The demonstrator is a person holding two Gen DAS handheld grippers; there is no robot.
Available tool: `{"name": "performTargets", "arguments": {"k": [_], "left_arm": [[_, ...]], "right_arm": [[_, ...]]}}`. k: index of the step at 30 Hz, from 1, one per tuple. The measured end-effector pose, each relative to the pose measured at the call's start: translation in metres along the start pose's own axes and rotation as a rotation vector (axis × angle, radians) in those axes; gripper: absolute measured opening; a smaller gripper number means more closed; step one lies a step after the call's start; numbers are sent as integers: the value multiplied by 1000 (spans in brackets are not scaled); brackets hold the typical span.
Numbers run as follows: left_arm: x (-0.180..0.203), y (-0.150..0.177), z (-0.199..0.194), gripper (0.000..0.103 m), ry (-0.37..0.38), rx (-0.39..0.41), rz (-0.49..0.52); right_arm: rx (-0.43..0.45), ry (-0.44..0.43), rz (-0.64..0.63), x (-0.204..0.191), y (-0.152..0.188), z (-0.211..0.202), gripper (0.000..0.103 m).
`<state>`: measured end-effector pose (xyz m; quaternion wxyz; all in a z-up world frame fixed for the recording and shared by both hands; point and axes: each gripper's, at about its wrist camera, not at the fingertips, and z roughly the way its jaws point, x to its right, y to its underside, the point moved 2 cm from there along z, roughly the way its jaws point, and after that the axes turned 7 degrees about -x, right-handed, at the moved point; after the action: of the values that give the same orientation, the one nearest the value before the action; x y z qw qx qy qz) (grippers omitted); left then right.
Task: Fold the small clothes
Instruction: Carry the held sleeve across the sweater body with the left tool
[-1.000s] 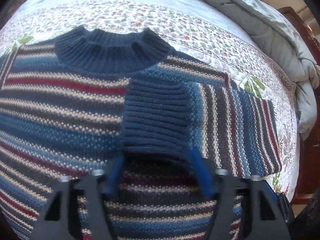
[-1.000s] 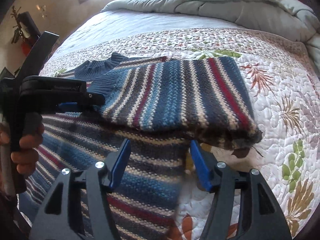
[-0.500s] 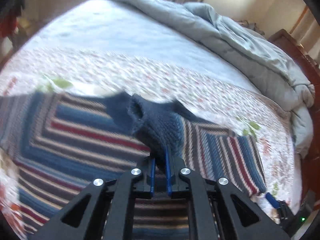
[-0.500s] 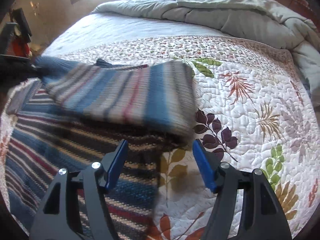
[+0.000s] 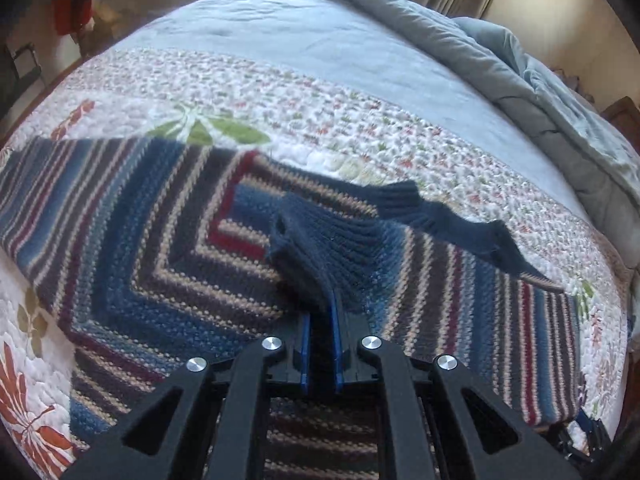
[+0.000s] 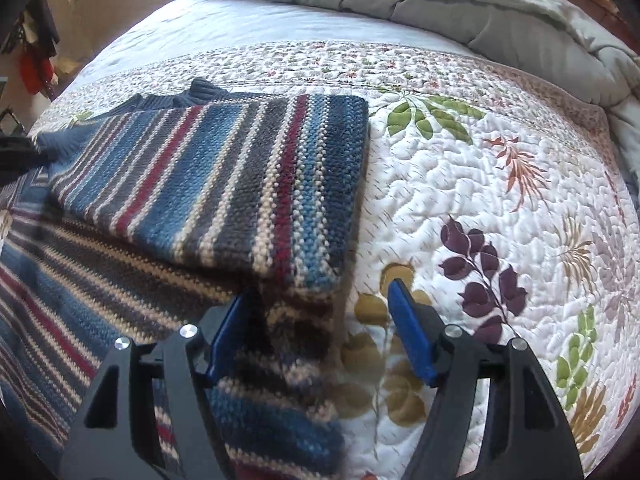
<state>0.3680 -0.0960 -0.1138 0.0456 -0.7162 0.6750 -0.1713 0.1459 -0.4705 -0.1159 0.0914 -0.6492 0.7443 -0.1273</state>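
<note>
A striped knit sweater (image 5: 140, 240) in blue, grey, cream and red lies flat on a floral quilt (image 5: 320, 120). My left gripper (image 5: 320, 312) is shut on the navy ribbed cuff (image 5: 320, 248) of one sleeve and holds it above the sweater's chest, near the navy collar (image 5: 440, 216). In the right wrist view that sleeve (image 6: 240, 184) lies folded across the body (image 6: 80, 280). My right gripper (image 6: 320, 292) is open just above the sweater's side edge, its blue pads (image 6: 412, 336) touching nothing.
A bunched grey duvet (image 6: 480, 12) runs along the far side of the bed, with a pale blue sheet (image 5: 300, 28) before it. Bare quilt (image 6: 500, 220) spreads to the right of the sweater. Dark wooden furniture (image 5: 624, 116) stands beyond the bed's right edge.
My left gripper shut on the cuff that lay between its jaws, lifted it and carried it leftwards across the sweater. The folded sleeve slid left with it. My right gripper dropped slightly.
</note>
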Motion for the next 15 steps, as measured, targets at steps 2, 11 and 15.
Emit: {"name": "performTargets", "arguments": {"k": [2,11,15], "left_arm": [[-1,2,7,10,-23,-6,7],[-12,12,14,27,-85,-18,25],[-22,18,-17,42,-75,-9,53]], "right_arm": [[-8,13,25,5,-1,5,68],[-60,42,81,17,5,15,69],[-57,-18,113,16,13,-2,68]]}}
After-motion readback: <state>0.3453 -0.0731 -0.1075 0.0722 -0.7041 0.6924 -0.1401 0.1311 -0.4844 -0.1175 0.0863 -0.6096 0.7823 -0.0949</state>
